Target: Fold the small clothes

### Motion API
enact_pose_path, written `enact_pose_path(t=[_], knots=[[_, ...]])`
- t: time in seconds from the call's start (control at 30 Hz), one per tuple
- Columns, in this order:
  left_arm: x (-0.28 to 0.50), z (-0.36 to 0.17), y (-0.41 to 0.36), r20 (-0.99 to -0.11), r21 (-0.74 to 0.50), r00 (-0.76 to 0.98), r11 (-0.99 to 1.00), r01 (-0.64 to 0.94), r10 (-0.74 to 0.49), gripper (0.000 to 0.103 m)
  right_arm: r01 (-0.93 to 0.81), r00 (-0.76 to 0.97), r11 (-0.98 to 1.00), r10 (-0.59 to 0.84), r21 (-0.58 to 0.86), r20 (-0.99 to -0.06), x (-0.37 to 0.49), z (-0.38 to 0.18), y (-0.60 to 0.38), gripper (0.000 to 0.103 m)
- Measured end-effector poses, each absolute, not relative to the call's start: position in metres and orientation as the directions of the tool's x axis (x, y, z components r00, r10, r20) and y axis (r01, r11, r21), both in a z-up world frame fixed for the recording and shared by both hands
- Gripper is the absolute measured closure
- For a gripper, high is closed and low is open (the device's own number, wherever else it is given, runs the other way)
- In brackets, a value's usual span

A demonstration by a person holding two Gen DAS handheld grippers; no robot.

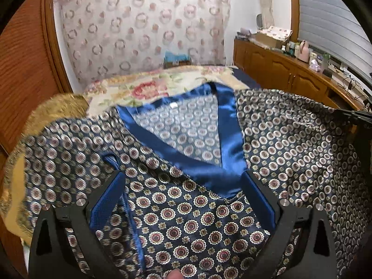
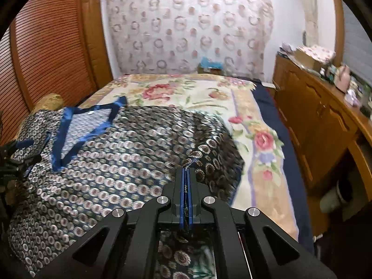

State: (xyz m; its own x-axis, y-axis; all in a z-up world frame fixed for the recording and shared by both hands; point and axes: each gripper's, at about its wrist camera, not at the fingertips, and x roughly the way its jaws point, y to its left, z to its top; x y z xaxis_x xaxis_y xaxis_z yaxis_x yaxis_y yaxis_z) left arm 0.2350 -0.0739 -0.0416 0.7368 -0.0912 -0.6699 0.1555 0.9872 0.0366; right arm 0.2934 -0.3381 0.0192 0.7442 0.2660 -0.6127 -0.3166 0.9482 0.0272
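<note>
Left wrist view: the left gripper hangs above the patterned top with its fingers spread wide and nothing pinched between them; the cloth lies under the gap, and no pad seems to press on it. The top is spread over the bed, and its shiny blue neckline sits just beyond the fingers, toward the curtain. At the neckline's right, one side of the top rises up to a black clamp at the frame's edge, which looks like the other gripper

Right wrist view: the right gripper has its fingers pressed tight together on an edge of the top, well right of the neckline. The cloth bunches at the tips and looks lifted off the blanket. The cupboard stands right of the bed, away from the work

This looks like an early fold: one side is pinched and raised to carry across toward the neckline. The next move calls for the free gripper to take or steady the opposite edge, so the top folds flat rather than dragging
</note>
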Motion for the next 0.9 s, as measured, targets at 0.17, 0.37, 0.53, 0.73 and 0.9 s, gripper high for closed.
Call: enact_pose_path(t=[0.17,0.37,0.53,0.73,0.9], knots=[[0.226,-0.028,-0.069,-0.642,0.035,0.761,0.988,0.152,-0.094,0.003,-0.364,0.728,0.931,0.306,0.032,-0.613,0.287,0.018,-0.316,0.101],[0.221,-0.018,-0.061,-0.623,0.030,0.778,0.991,0.134,-0.086,0.003,-0.425,0.682,0.903,0.366,0.064,-0.633,0.284,0.010,-0.301,0.101],[0.217,-0.013,-0.058,-0.612,0.029,0.787,0.991,0.127,-0.083,0.003,-0.460,0.625,0.882,0.402,0.100,-0.669,0.290,-0.005,-0.292,0.101],[0.218,-0.014,-0.063,-0.619,0.011,0.777,0.988,0.153,-0.113,0.003,-0.456,0.603,0.884,0.393,0.104,-0.694,0.300,-0.011,-0.288,0.090],[0.225,-0.018,-0.084,-0.628,-0.018,0.754,0.973,0.232,-0.191,0.003,-0.423,0.653,0.900,0.383,0.105,-0.653,0.286,0.011,-0.309,0.054]])
